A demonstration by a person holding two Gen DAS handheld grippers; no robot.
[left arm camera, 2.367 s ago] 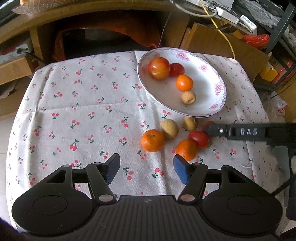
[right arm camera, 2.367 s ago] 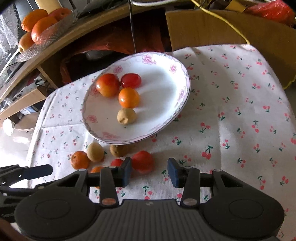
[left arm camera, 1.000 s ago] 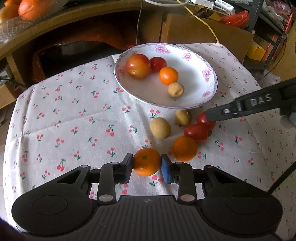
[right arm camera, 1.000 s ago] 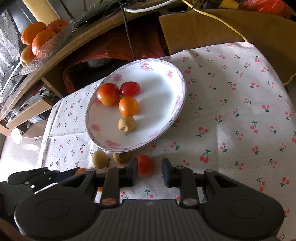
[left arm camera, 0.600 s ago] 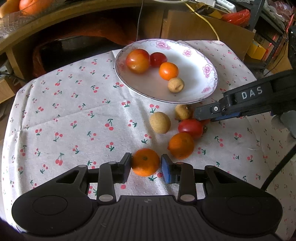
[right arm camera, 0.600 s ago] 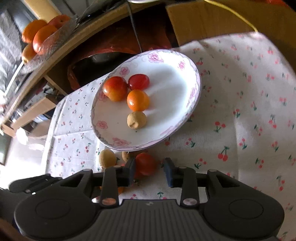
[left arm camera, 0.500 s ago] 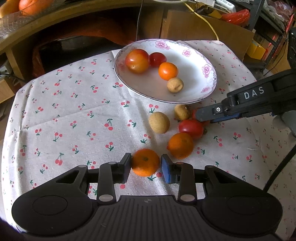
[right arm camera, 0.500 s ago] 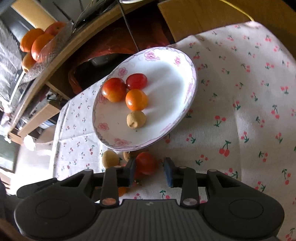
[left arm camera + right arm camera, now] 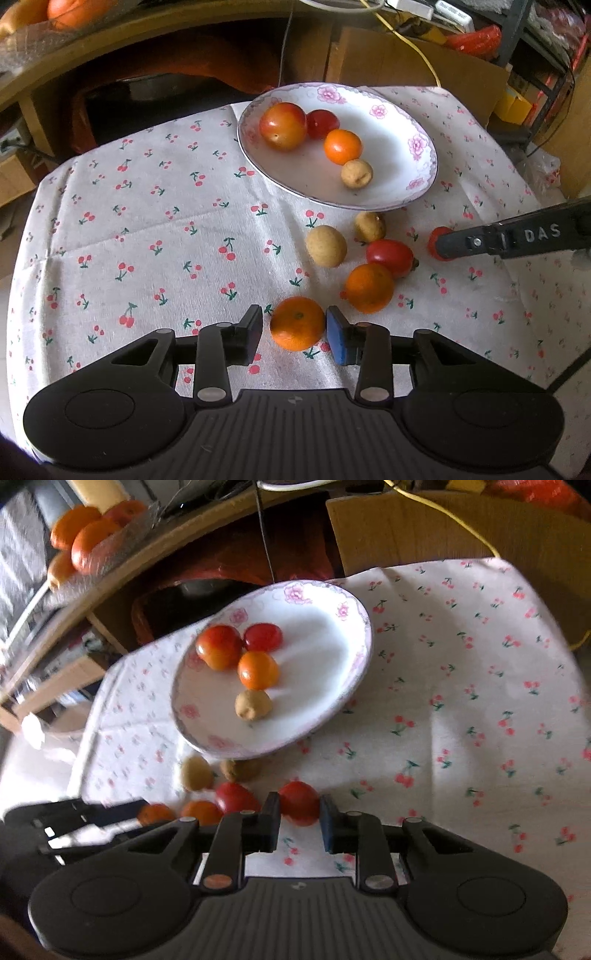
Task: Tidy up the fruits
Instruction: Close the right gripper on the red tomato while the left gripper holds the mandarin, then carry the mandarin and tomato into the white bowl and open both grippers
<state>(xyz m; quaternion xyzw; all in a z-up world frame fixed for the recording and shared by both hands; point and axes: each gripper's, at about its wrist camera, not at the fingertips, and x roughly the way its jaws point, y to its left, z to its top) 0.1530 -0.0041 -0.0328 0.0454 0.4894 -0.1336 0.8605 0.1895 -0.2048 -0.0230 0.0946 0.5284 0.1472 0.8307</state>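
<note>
My left gripper (image 9: 294, 329) is shut on an orange mandarin (image 9: 297, 323) just above the cherry-print cloth. My right gripper (image 9: 299, 816) is shut on a red tomato (image 9: 298, 802); it also shows in the left wrist view (image 9: 439, 243) at the right. A white flowered plate (image 9: 402, 155) at the back holds a large red-orange tomato (image 9: 283, 126), a small red tomato (image 9: 322, 123), a mandarin (image 9: 342, 146) and a longan (image 9: 356, 173). Loose on the cloth lie two longans (image 9: 325, 246), a red tomato (image 9: 389, 257) and a mandarin (image 9: 369, 287).
A wooden shelf behind the table carries a glass bowl of oranges (image 9: 88, 542). A cardboard sheet (image 9: 413, 62) and a yellow cable stand behind the plate. The cloth (image 9: 147, 229) stretches bare to the left of the fruit.
Both grippers closed on their fruit. The right gripper has since drawn the red tomato to the right, away from the loose fruit. The left still holds the mandarin.
</note>
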